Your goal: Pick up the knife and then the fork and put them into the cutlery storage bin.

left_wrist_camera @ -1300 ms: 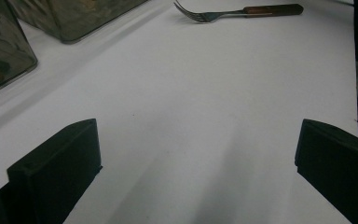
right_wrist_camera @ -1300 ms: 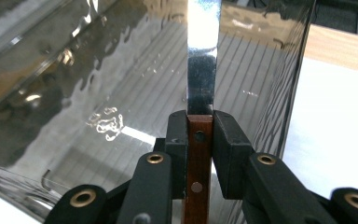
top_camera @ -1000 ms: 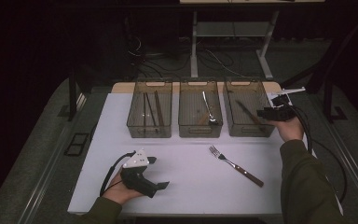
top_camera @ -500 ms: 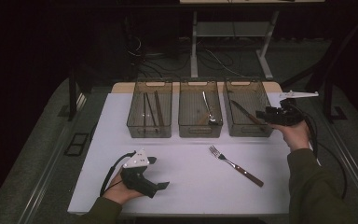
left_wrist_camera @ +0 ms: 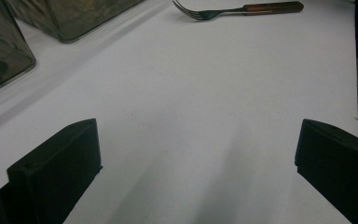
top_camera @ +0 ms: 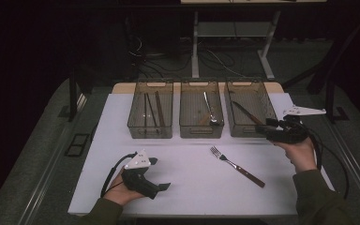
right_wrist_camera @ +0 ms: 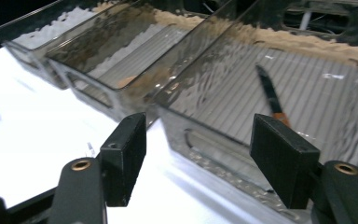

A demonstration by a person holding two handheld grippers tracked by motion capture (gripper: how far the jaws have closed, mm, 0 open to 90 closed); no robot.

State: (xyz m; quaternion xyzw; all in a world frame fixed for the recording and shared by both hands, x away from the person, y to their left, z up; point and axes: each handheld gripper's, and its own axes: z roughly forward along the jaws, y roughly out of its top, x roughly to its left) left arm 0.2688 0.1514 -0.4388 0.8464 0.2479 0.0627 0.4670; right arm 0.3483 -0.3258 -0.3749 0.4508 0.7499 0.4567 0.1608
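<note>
A wood-handled fork (top_camera: 236,166) lies on the white table top (top_camera: 187,164), right of centre; it also shows far ahead of the left gripper as a fork (left_wrist_camera: 242,8). My left gripper (top_camera: 163,186) rests on the table at the near left, its jaws wide open with nothing between them (left_wrist_camera: 198,149). My right gripper (top_camera: 268,129) hovers at the front right corner of the right bin (top_camera: 258,132). Its jaws have just been opening and nothing is between them (right_wrist_camera: 200,140). A knife (right_wrist_camera: 271,95) lies inside that bin.
Three clear bins stand in a row at the back. The left bin (top_camera: 151,132) holds chopsticks (top_camera: 153,108), the middle bin (top_camera: 201,132) a spoon (top_camera: 210,111). Cables trail from both grippers. The table's right edge is close to the right hand.
The right gripper has drawn back from over the right bin toward the person and slightly right, its jaws wider apart. The left gripper has stayed still.
</note>
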